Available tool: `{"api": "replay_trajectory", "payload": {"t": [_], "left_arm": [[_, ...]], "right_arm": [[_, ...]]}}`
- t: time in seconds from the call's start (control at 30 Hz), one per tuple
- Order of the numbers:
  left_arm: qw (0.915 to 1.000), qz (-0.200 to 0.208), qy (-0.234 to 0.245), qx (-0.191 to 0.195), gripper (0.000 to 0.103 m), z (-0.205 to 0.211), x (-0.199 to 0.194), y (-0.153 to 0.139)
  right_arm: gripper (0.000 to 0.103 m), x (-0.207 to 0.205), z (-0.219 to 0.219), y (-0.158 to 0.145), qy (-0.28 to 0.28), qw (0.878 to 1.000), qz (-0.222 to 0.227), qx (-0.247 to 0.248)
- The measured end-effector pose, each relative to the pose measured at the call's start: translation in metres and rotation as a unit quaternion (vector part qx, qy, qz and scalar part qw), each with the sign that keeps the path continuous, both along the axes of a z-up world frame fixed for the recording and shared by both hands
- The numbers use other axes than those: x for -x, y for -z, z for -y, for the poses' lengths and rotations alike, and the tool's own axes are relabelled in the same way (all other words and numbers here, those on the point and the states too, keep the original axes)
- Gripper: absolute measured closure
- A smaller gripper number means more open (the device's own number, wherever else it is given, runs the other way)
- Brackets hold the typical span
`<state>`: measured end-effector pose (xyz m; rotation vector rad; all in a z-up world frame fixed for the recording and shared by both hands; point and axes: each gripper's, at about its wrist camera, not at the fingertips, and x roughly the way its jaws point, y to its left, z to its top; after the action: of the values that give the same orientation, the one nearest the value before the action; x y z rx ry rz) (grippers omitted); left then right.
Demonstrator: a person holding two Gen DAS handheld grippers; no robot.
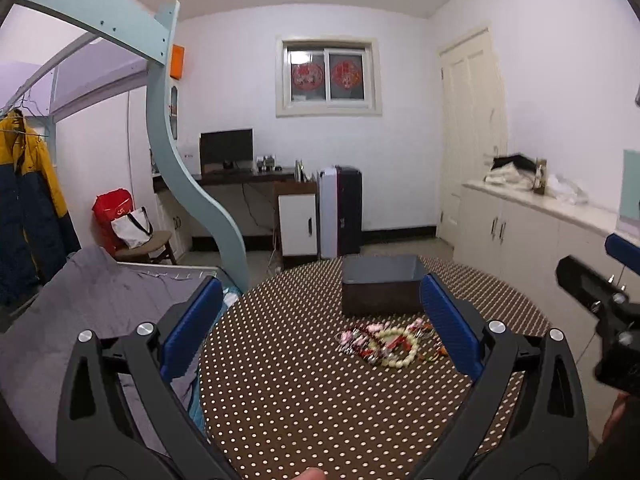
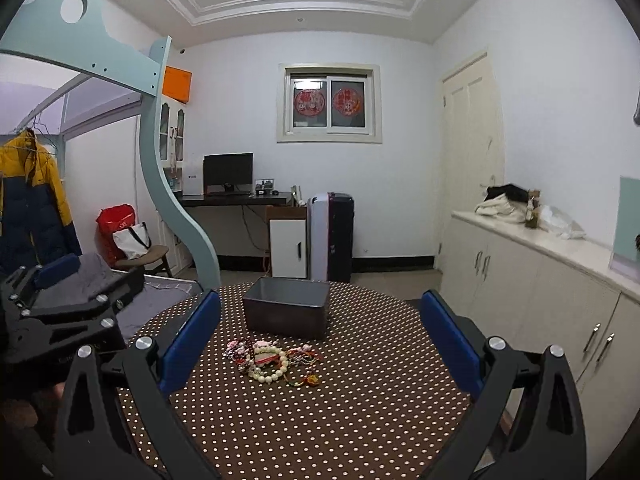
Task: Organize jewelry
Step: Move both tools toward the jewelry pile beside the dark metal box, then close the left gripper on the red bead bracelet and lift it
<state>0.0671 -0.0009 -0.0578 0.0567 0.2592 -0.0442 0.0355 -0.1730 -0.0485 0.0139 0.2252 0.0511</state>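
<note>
A pile of bead bracelets and red cords lies on the round polka-dot table, with a cream bead bracelet on top. It also shows in the right wrist view. Behind it stands an open dark grey box, also in the right wrist view. My left gripper is open and empty, held above the table's near side, left of the pile. My right gripper is open and empty, facing the pile. Each gripper shows at the edge of the other's view.
A bed with grey bedding and a curved pale-blue frame stands left of the table. White cabinets run along the right wall. A desk with a monitor and a suitcase are at the back.
</note>
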Motion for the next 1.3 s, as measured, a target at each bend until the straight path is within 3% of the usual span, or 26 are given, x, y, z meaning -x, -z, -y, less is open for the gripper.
{"api": "replay_trajectory", "payload": {"t": [0.4, 0.7, 0.8, 0.9, 1.07, 1.2, 1.3], "left_arm": [[0.9921, -0.125, 0.017, 0.004, 0.006, -0.008, -0.065, 0.048], [0.9688, -0.233, 0.077, 0.035, 0.008, -0.010, -0.117, 0.099], [0.9641, -0.246, 0.090, 0.046, 0.022, -0.005, -0.125, 0.104], [0.9584, -0.257, 0.114, 0.051, 0.026, 0.007, -0.136, 0.104], [0.9532, -0.266, 0.140, 0.029, 0.037, 0.035, -0.149, 0.107], [0.9448, -0.292, 0.149, 0.009, 0.064, 0.049, -0.162, 0.119], [0.9426, -0.298, 0.151, 0.013, 0.072, 0.052, -0.168, 0.124]], "right_arm": [[0.007, -0.049, 0.016, 0.041, -0.016, 0.995, -0.097, -0.026], [0.007, -0.081, 0.024, 0.081, -0.021, 0.986, -0.165, -0.014], [0.007, -0.090, 0.028, 0.086, -0.021, 0.984, -0.178, -0.018], [0.007, -0.100, 0.028, 0.089, -0.020, 0.982, -0.185, -0.020], [0.007, -0.109, 0.031, 0.092, -0.027, 0.980, -0.194, -0.021], [0.007, -0.117, 0.033, 0.096, -0.043, 0.975, -0.213, -0.034], [0.007, -0.120, 0.035, 0.098, -0.052, 0.973, -0.222, -0.040]]}}
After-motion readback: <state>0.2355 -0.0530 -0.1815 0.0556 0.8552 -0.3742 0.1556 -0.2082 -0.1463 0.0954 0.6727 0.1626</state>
